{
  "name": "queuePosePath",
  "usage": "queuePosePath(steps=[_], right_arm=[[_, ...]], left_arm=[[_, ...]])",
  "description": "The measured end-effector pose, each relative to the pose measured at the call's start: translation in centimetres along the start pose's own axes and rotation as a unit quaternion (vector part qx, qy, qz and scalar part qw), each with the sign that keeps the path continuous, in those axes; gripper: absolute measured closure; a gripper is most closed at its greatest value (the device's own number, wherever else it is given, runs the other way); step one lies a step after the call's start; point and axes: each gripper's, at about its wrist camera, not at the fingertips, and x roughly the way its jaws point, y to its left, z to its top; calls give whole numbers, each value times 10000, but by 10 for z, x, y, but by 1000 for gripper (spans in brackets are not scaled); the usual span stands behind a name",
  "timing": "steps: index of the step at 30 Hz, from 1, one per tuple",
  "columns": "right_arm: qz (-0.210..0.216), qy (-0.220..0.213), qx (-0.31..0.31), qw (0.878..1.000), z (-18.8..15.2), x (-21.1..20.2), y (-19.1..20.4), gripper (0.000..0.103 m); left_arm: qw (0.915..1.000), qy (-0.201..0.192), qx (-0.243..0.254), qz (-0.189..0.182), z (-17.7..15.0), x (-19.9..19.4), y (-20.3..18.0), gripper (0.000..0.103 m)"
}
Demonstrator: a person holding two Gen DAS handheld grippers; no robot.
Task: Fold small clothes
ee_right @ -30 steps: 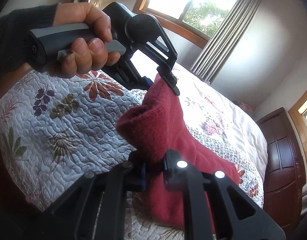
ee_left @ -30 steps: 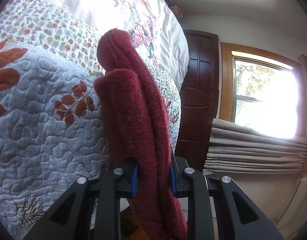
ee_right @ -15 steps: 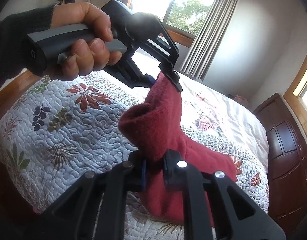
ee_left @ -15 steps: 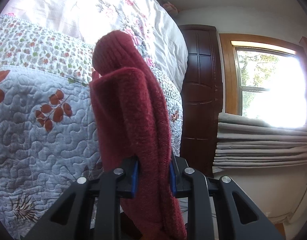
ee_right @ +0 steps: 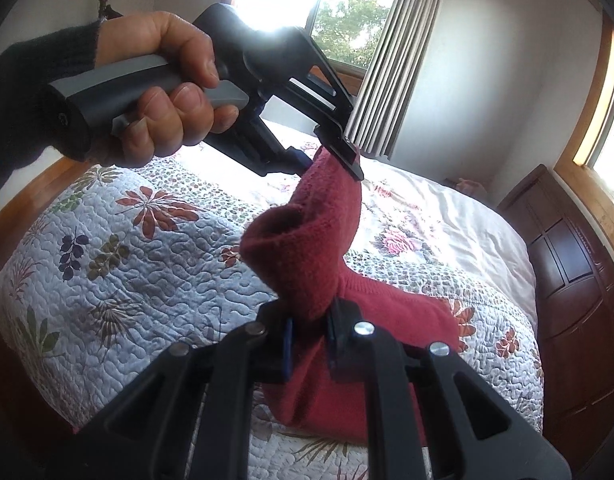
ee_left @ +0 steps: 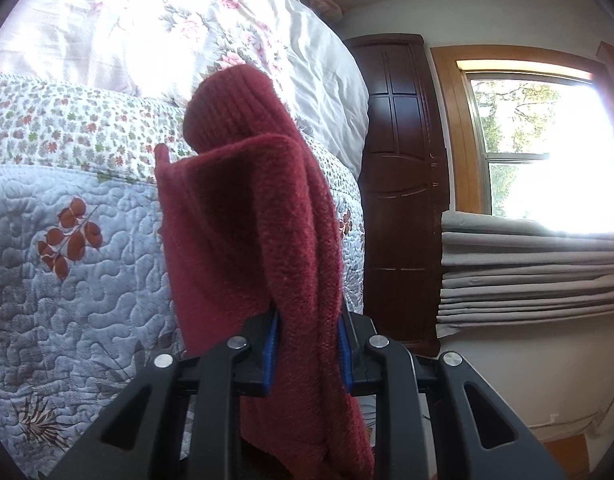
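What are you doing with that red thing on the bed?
A person is folding a small red garment over a quilted bed, using a hand-held claw in each hand. The left claw, gripped by a hand, is shut on the top of the garment, and the right claw is shut on it lower down. The garment hangs bunched between them, with its lower part resting on the quilt.

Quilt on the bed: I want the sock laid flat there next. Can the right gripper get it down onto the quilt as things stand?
Probably yes. The right gripper is shut on the red sock just above the quilt, nothing between. The left gripper also grips the sock, so both must lower together.
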Motion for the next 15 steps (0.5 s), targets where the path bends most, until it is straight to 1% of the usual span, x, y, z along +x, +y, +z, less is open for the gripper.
queuePosePath(steps=[15], right_arm=[[110, -52, 501, 9987, -18, -2, -48, 92]], left_arm=[[9993, 179, 102, 298, 11, 49, -37, 79]])
